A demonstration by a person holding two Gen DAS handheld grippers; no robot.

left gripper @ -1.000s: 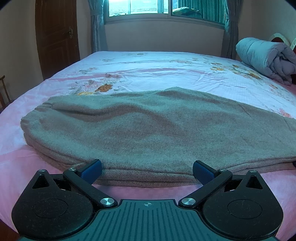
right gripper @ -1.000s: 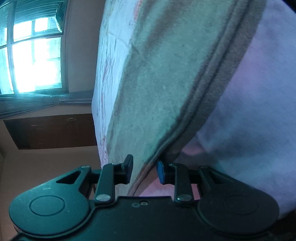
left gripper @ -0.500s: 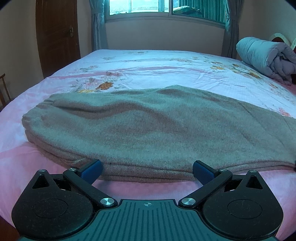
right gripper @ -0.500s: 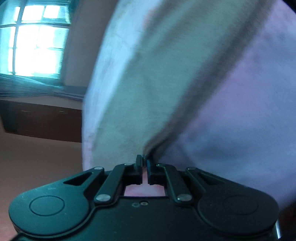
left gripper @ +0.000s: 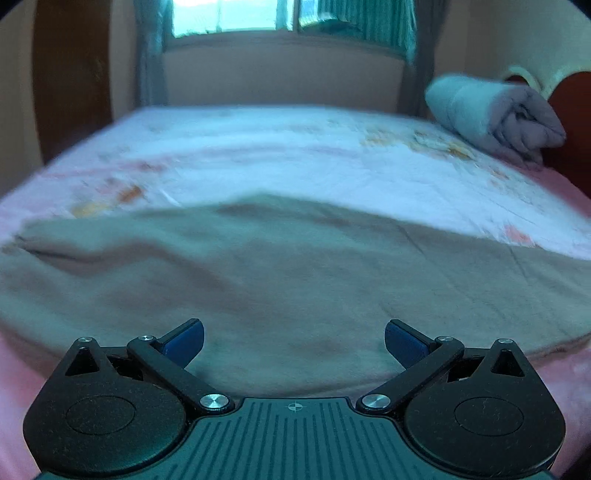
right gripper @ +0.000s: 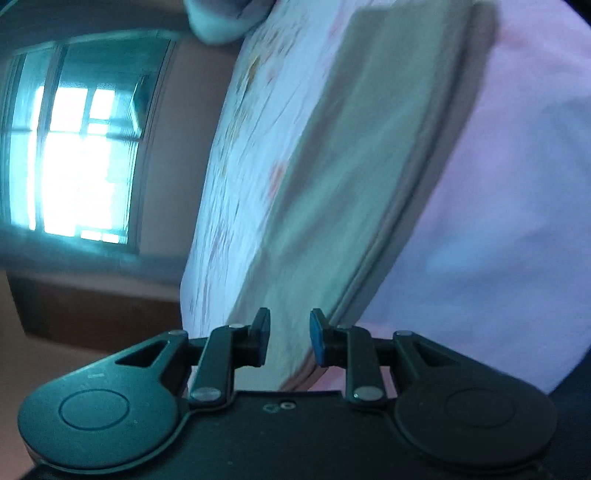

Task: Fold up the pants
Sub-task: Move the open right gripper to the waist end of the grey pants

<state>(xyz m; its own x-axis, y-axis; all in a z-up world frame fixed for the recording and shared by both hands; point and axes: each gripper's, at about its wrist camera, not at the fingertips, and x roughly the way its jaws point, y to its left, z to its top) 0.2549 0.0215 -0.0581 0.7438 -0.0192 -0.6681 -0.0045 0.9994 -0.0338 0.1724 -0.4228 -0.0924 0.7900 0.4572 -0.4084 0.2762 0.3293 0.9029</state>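
Observation:
Beige fleece pants [left gripper: 280, 273] lie folded lengthwise across the near part of the bed, both legs stacked. My left gripper [left gripper: 293, 341] is wide open, low over the near edge of the pants, with nothing between its blue pads. In the right wrist view, which is rolled on its side, the pants [right gripper: 354, 177] run away from the camera. My right gripper [right gripper: 289, 341] is partly open, with the stacked edge of the pants between its pads, not clamped. Both views are motion-blurred.
The bed has a pink and white floral sheet [left gripper: 295, 155]. A rolled grey-blue duvet [left gripper: 491, 110] lies at the far right by the headboard. A window [left gripper: 236, 18] with curtains is behind the bed, and a dark wooden door [left gripper: 70, 81] is at the left.
My right gripper closed on the pants edge half a second ago and has now opened again and shifted along the pants. My left gripper moved forward over the pants, staying open.

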